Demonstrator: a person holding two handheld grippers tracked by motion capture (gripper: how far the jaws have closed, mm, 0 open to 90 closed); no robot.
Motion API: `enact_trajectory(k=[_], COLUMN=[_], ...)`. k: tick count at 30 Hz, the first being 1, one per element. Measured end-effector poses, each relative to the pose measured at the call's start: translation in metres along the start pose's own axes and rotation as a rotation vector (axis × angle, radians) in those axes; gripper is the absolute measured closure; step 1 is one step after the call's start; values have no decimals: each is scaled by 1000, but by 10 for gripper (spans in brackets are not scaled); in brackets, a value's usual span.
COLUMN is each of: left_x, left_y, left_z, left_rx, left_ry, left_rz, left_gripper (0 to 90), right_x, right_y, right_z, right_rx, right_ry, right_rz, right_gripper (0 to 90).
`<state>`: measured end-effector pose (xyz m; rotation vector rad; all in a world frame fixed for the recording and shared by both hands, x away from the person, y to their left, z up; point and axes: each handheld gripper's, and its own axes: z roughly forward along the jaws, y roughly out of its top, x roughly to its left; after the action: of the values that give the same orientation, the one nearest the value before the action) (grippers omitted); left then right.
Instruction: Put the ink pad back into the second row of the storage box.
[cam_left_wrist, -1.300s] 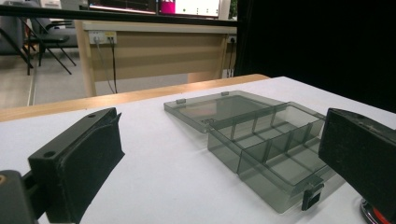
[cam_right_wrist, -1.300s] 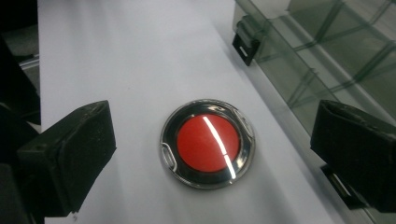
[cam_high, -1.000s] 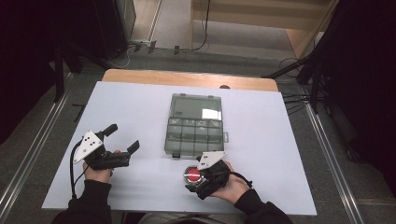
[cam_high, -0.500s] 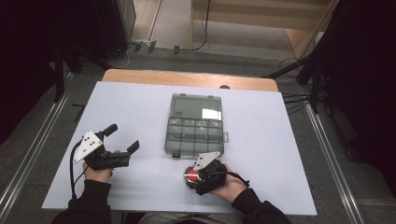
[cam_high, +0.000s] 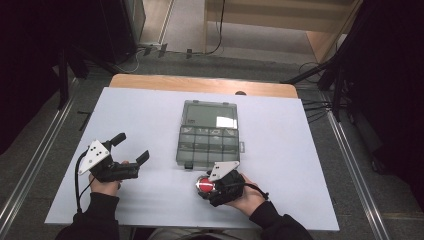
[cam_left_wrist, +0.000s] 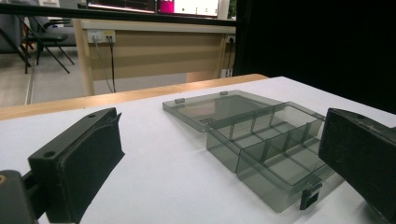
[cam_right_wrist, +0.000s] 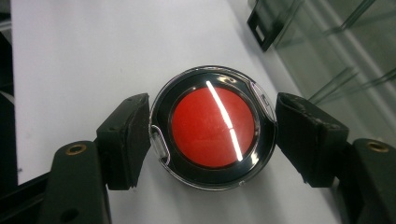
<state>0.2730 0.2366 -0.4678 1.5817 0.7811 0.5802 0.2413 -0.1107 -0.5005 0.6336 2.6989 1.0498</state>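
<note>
From the high view, the white table (cam_high: 150, 125) carries a grey, clear compartment box (cam_high: 207, 142) at its middle, lid swung flat toward the far edge. The left gripper (cam_high: 131, 148) rests at the near left, jaws spread and empty. The right gripper (cam_high: 204, 186) sits just in front of the box's near edge with a round red case (cam_high: 203, 184) between its jaws.

In the left gripper view, both black jaws stand wide apart on the table, nothing between them. Beyond, the box's divided cells (cam_left_wrist: 275, 149) look empty, though the glare on the clear plastic makes the far cells hard to judge.

In the right gripper view, the case (cam_right_wrist: 212, 127) is a glossy disc, red centre in a black ring under a clear shell. The pads (cam_right_wrist: 126, 140) press its rim at opposite sides, so the jaws are closed on it. It is probably light, rigid and slick; a hold across the rim suits it, with firm but modest pressure.
</note>
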Motion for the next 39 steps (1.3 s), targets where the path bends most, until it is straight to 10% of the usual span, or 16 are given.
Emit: enact_trajectory(k=[39], left_x=[0], left_y=[-1], left_z=[1], left_rx=[6], left_ry=[-10], left_rz=[-13], left_gripper=[0], right_x=[-30], right_y=[24], right_z=[-25], right_rx=[-94], right_ry=[-58], right_rz=[2], right_gripper=[306])
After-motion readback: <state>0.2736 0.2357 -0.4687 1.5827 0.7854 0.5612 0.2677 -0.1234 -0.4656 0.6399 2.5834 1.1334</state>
